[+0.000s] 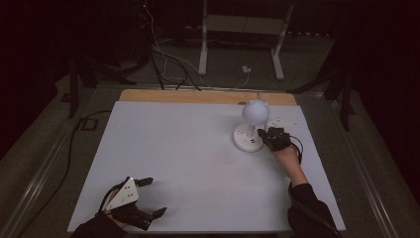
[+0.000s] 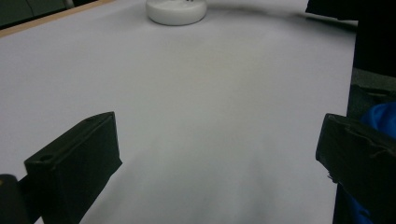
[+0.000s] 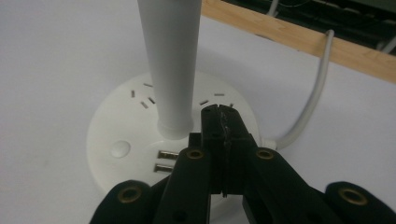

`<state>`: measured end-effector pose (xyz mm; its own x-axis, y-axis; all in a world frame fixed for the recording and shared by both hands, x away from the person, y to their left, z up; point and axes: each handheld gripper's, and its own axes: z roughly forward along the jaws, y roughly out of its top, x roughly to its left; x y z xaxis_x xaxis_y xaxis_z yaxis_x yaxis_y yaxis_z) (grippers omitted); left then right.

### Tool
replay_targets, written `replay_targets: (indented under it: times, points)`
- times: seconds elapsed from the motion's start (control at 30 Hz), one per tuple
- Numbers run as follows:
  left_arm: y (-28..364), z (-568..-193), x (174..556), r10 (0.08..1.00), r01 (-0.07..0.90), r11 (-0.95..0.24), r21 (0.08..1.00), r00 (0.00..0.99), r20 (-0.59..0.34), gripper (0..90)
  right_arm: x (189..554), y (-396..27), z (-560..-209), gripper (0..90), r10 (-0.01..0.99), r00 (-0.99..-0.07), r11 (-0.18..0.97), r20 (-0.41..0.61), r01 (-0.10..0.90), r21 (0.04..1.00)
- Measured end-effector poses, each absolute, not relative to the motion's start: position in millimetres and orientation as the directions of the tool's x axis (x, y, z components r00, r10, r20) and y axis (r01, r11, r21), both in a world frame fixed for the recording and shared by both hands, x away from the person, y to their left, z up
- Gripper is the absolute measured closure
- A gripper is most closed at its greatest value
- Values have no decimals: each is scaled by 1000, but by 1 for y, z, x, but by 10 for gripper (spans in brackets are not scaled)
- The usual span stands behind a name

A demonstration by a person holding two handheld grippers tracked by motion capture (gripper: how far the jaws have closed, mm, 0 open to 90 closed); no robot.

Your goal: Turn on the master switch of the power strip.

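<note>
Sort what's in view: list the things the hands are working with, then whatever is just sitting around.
In use:
- white desk lamp, its round base with sockets and USB ports
- right gripper, shut, over the base
- left gripper, open, idle

Lying about:
- white table
- cables on the floor
- metal stand behind

Both grippers were black; the left gripper (image 1: 148,198) carried a grey triangular plate, the right gripper (image 3: 219,114) brass-coloured screws; sleeves looked dark, perhaps black.

Overhead and both gripper views share the lamp base (image 1: 247,139), right closest.
</note>
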<state>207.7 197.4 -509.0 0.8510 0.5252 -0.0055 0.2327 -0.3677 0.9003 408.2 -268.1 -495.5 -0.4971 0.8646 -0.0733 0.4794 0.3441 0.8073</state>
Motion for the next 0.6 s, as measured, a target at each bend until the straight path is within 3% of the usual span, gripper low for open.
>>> replay_targets:
  times: [0.13,0.2,0.23,0.27,0.3,0.33,0.37,0.43,0.6]
  points:
    - [197,-509,208,526,233,-368,900,851,-6,2,404,-270,-496,844,857,-511,348,-63,485,802]
    - [197,-509,208,526,234,-367,900,850,-6,2,403,-272,-497,729,858,-512,333,-38,499,800]
    - [197,-509,208,527,234,-368,900,850,-6,2,403,-272,-497,729,858,-512,333,-38,499,800]
    - [197,-509,208,526,232,-368,900,851,-4,2,401,-271,-497,652,855,-517,336,-31,506,794]
    - [197,-509,207,526,231,-369,900,851,-3,2,401,-271,-497,652,855,-517,336,-31,506,794]
    - [197,-509,207,526,230,-369,901,851,-1,2,400,-272,-497,568,850,-526,335,-16,517,788]
    - [197,-509,207,526,230,-370,900,851,-1,2,400,-272,-497,568,850,-526,335,-16,517,788]
    - [197,-509,208,525,232,-369,900,851,-4,2,399,-272,-498,475,851,-526,334,-8,527,782]
    - [197,-509,208,525,230,-369,900,851,-2,2,396,-275,-500,341,857,-514,305,23,543,783]
